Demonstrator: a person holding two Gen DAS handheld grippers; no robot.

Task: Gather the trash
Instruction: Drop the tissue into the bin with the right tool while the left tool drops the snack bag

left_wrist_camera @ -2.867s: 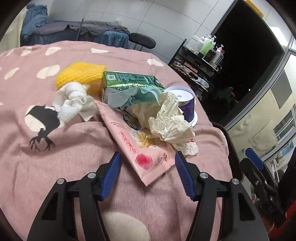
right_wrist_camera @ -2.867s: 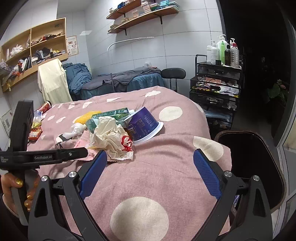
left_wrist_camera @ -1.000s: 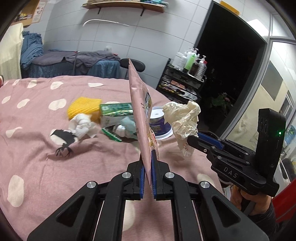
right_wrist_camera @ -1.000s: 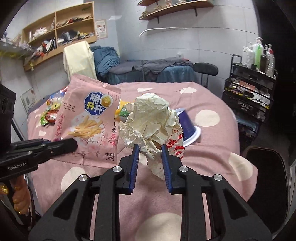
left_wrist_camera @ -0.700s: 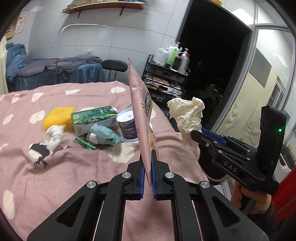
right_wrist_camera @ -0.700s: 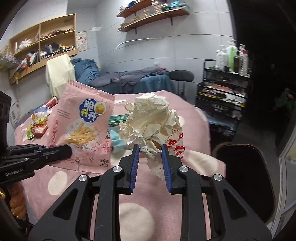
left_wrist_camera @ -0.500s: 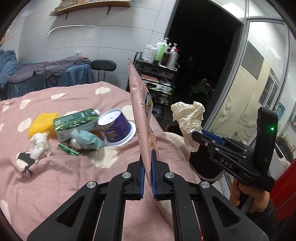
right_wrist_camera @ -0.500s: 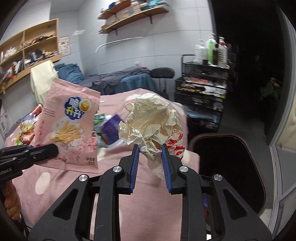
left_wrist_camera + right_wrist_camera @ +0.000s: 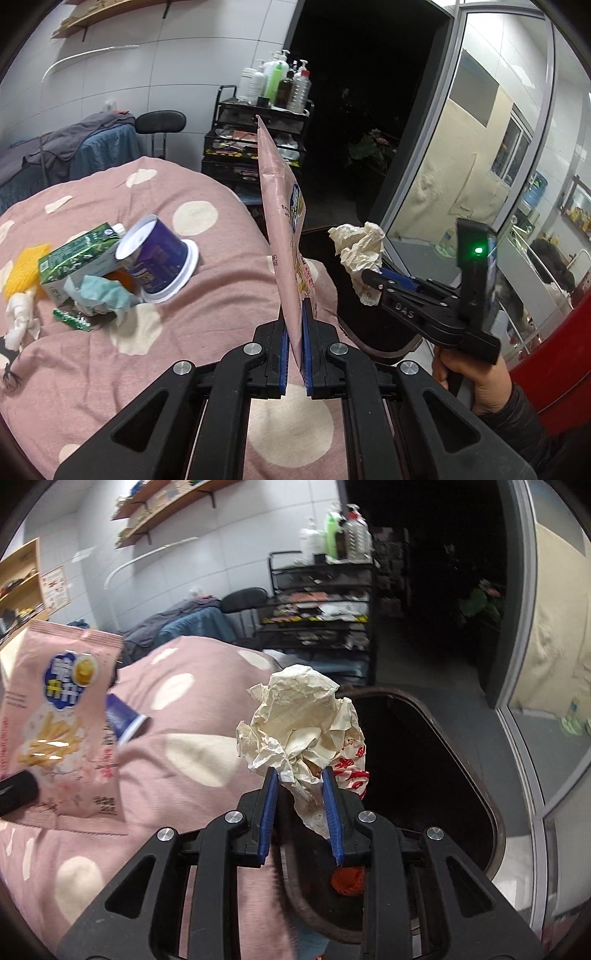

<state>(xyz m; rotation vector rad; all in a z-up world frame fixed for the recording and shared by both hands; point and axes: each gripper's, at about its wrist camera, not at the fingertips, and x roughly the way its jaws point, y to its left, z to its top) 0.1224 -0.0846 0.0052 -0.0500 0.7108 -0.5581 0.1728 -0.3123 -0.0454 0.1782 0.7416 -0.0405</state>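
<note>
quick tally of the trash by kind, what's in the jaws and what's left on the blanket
Snack bags: 1, pink snack bag, in the left jaws
Paper wads: 1, crumpled wrapper, in the right jaws
Cups: 1, purple cup
Cartons: 1, green carton
Tissues: 2, teal tissue, white tissue
Foam nets: 1, yellow foam net
Small wrappers: 1, green wrapper
Total: 8

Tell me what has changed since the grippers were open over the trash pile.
The left gripper has shut on the pink snack bag, the right gripper on the crumpled paper wrapper. Both were lifted off the blanket and swung toward the dark bin. The purple cup, green carton and tissues stayed put.
</note>
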